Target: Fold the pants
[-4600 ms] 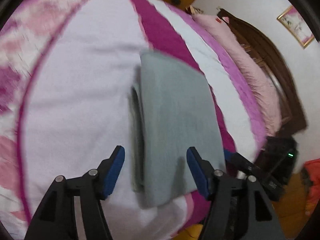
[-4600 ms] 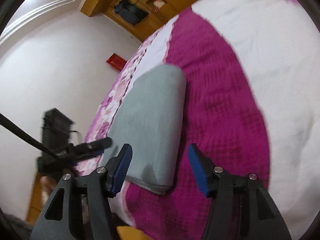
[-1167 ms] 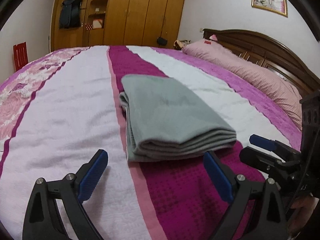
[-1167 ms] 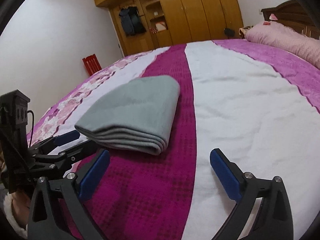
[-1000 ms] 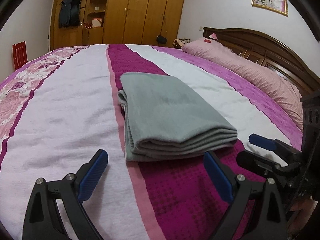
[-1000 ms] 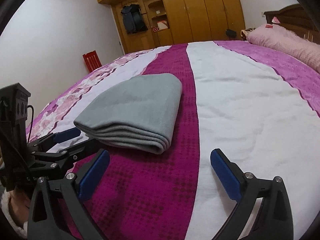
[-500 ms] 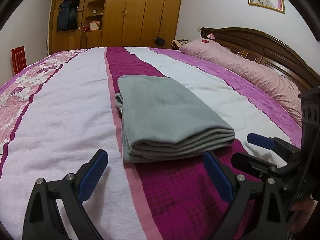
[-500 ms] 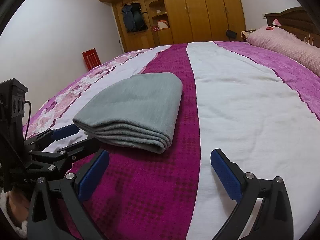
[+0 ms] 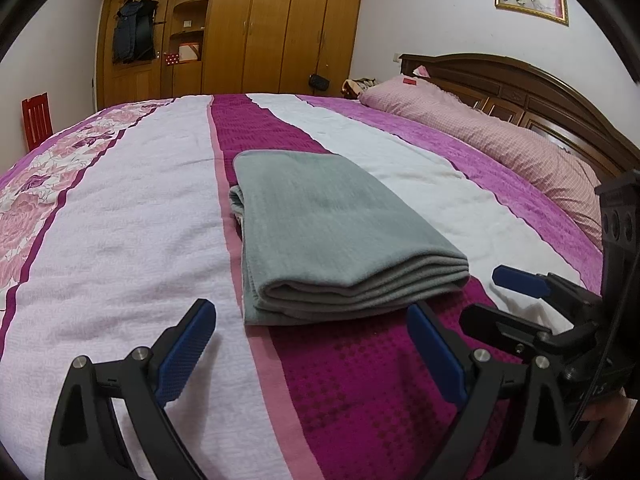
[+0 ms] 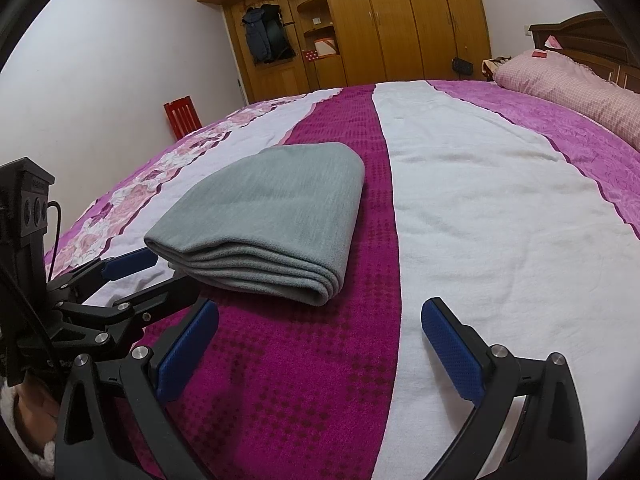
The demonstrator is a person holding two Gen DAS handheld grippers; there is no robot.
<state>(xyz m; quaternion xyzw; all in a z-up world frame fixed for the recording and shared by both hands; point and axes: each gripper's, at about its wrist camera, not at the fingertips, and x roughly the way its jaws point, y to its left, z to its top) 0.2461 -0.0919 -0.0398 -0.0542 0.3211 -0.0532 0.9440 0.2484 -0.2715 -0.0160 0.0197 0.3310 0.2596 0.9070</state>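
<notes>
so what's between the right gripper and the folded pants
Nothing but bare bedspread: in the right wrist view a magenta stripe runs from the open right gripper up to the folded grey pants. The left gripper sits off to one side.

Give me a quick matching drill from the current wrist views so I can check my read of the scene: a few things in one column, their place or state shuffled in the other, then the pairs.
Things:
1. grey pants
2. left gripper
3. pink pillow
4. red chair

Place or state:
A. against the dark wooden headboard
B. open, holding nothing
C. on the floor by the white wall beyond the bed
D. folded in a stack of layers on the magenta stripe of the bedspread

Pairs: 1-D, 2-B, 3-A, 4-C
</notes>
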